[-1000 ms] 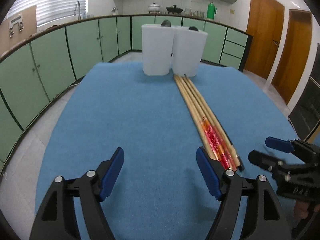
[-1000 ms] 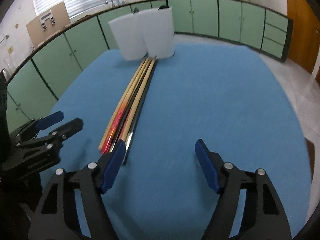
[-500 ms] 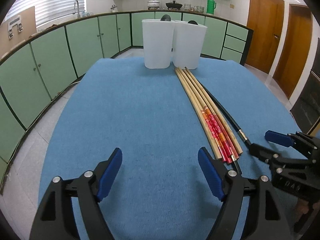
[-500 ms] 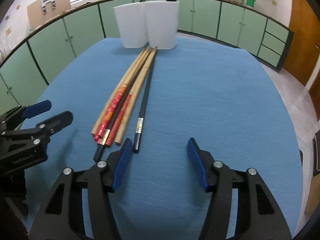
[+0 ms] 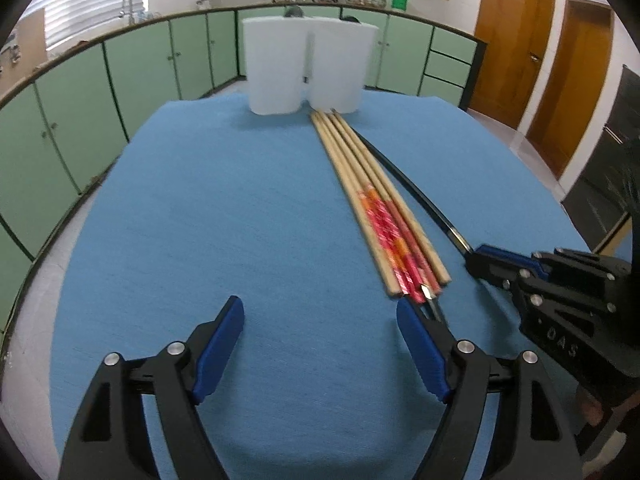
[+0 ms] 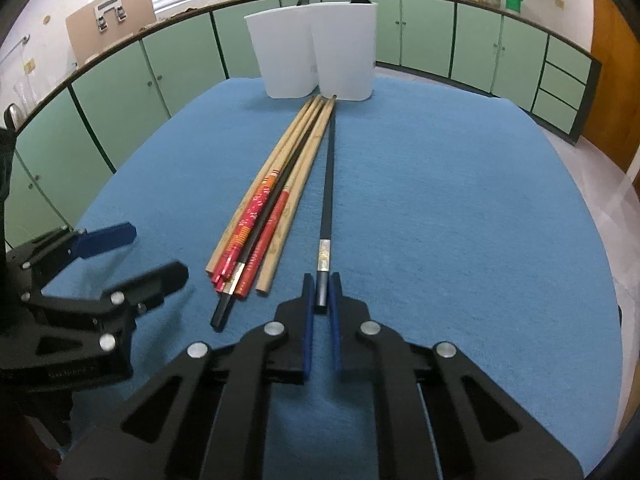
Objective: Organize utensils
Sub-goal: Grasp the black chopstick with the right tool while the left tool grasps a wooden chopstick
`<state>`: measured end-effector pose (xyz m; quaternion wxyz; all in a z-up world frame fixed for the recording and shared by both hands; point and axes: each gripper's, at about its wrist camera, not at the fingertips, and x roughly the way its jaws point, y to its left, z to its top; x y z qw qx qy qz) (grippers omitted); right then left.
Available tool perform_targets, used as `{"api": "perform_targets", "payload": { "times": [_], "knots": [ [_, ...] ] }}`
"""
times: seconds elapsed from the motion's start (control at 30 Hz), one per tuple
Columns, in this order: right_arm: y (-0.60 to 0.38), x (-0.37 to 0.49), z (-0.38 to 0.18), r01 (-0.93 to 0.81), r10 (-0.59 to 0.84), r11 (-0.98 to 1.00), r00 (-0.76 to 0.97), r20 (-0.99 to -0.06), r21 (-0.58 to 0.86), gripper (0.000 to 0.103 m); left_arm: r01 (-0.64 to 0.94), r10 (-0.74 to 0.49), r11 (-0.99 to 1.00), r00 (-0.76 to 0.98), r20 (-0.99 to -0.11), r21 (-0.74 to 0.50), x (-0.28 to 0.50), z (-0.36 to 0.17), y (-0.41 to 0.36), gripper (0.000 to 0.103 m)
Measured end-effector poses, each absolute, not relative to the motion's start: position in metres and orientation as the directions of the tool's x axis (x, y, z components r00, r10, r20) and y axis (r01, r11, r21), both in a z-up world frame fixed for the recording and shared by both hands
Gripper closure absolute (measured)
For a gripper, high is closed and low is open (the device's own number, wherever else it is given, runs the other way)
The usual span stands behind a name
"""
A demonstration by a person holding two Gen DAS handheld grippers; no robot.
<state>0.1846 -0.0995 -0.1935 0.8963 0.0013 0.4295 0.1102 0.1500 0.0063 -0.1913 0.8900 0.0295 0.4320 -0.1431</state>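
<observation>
Several wooden chopsticks with red printed ends (image 6: 276, 200) lie bundled on the blue cloth, tips toward two white containers (image 6: 280, 52) (image 6: 344, 52). A black chopstick (image 6: 224, 312) sticks out of the bundle's near end. A second black chopstick (image 6: 328, 184) lies just right of the bundle, and my right gripper (image 6: 321, 280) is shut on its near end. In the left wrist view my left gripper (image 5: 320, 308) hangs open over bare cloth, its right finger close to the bundle (image 5: 384, 220). The right gripper (image 5: 480, 260) shows there at the black chopstick (image 5: 416, 196).
The table is covered by a blue cloth (image 5: 200, 220) with rounded edges. The two white containers (image 5: 276, 68) (image 5: 340, 68) stand side by side at the far edge, dark utensil handles poking above them. Green kitchen cabinets ring the room; wooden doors are at right.
My right gripper's jaws have closed from wide apart onto the near end of the separate black chopstick. The left gripper has stayed open and barely shifted.
</observation>
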Motion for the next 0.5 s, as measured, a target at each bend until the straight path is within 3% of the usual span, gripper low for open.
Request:
{"api": "perform_targets", "payload": {
  "times": [0.5],
  "knots": [
    [-0.117,0.182,-0.195,-0.166,0.236,0.972,0.611,-0.755,0.168,0.097,0.228,-0.132,0.974,0.594,-0.793,0.008,0.162,-0.197,-0.003,0.019]
  ]
}}
